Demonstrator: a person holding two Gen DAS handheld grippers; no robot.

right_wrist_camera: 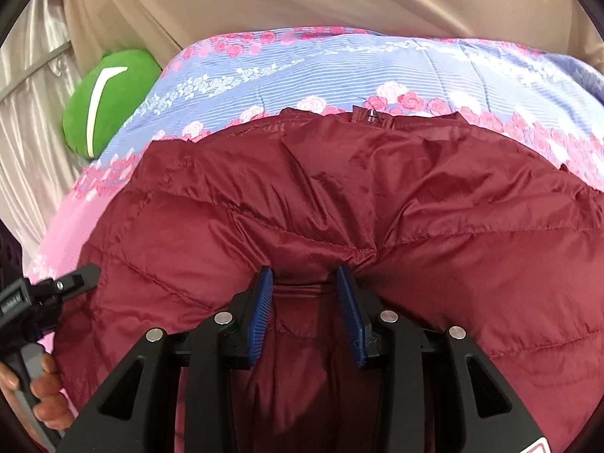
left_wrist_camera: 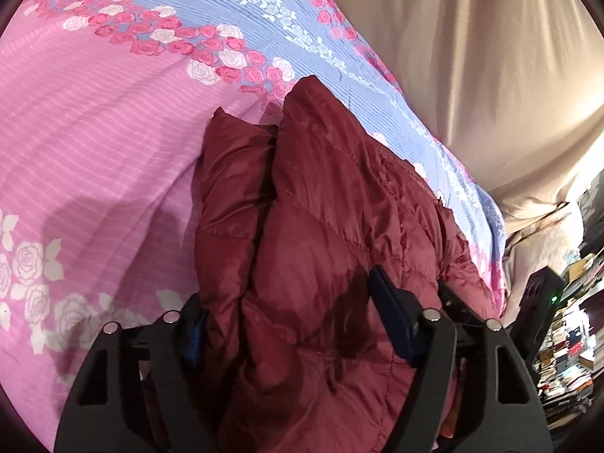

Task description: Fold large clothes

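1. The left claw (left_wrist_camera: 290,321) straddled a thick fold of the dark red padded jacket (right_wrist_camera: 339,196), its pads against the fabric, apparently gripping.
2. The right claw (right_wrist_camera: 304,313) pinched a puckered ridge at the jacket's near edge.
3. The jacket lay on the flowered bedcover (left_wrist_camera: 94,143), collar far.
4. Judged mid-fold; next, both should lift together and carry the edge across.
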